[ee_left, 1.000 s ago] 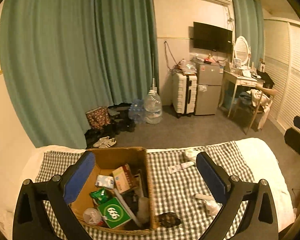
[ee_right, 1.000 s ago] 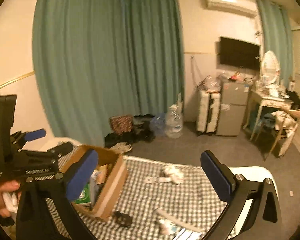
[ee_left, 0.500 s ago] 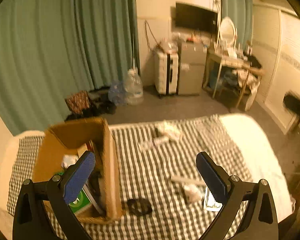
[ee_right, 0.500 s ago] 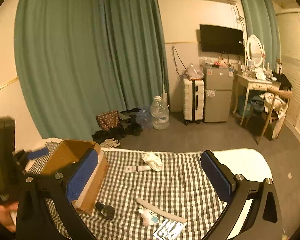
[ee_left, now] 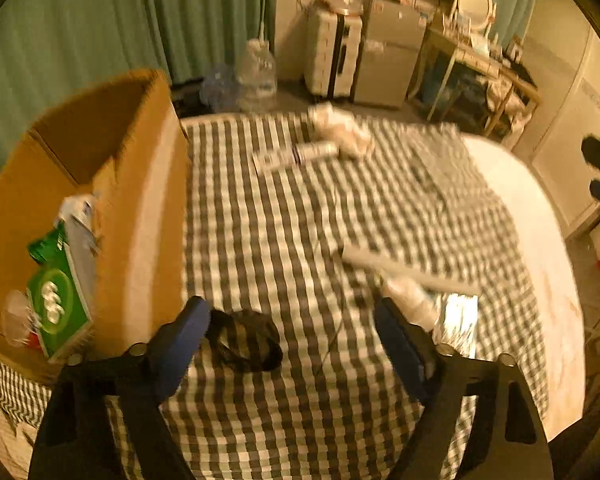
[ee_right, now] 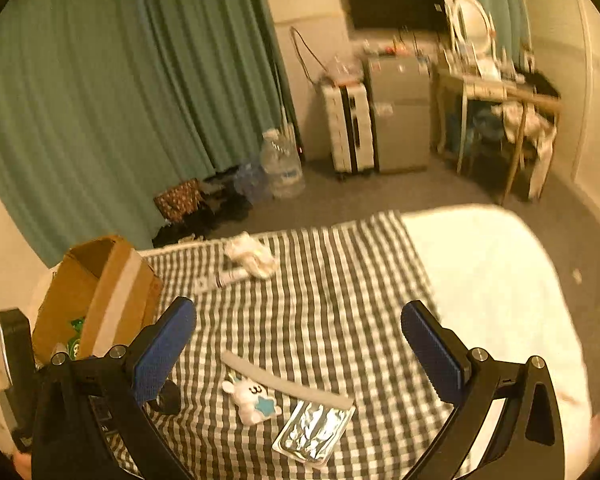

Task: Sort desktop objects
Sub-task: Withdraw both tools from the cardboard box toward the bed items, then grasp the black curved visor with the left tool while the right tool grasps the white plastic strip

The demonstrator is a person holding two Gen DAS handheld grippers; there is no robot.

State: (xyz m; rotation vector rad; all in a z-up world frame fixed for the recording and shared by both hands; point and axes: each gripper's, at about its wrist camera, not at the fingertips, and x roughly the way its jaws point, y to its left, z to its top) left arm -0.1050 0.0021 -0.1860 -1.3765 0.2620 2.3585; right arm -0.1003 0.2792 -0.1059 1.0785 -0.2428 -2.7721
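The sorting looks partly done, judging by how things lie; the cardboard box at the left of the checked cloth already holds a green packet and a few other items (too blurred to name), while several things lie loose on the cloth. Near the middle are a dark band, a long pale strip, a small white plush toy and a silver foil pouch; farther off lie a white tube and a crumpled white cloth. The left gripper has just been narrowing its jaws but stands apart with nothing between them, the dark band just beside its left finger; the right gripper is spread wide and empty above the toy and strip. Six pieces or so remain to box.
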